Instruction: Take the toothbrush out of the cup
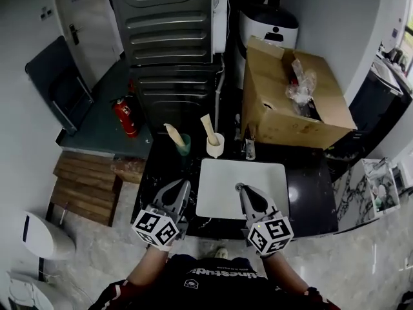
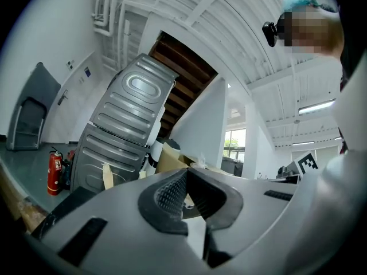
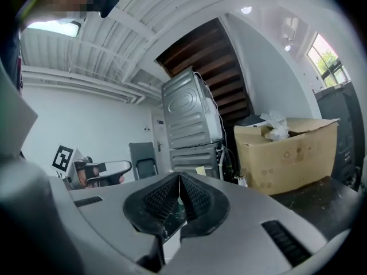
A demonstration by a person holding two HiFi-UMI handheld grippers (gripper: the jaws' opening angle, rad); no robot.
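Observation:
In the head view a green cup (image 1: 184,144) and a white cup (image 1: 215,146) stand at the back of a black counter (image 1: 310,192). A pale beige toothbrush (image 1: 172,133) leans out of the green cup, and a second beige toothbrush (image 1: 209,128) leans out of the white cup. My left gripper (image 1: 184,186) is shut and empty at the counter's front edge, short of the green cup. My right gripper (image 1: 241,188) is shut and empty over the front of the white sink basin (image 1: 264,173). In the left gripper view the shut jaws (image 2: 186,172) point towards the two beige brushes (image 2: 106,176).
A faucet (image 1: 250,148) stands behind the basin. An open cardboard box (image 1: 290,102) fills the counter's back right. A grey metal appliance (image 1: 169,44) rises behind the cups, with a red fire extinguisher (image 1: 126,117) to its left. Wooden boards (image 1: 84,186) lie on the floor at left.

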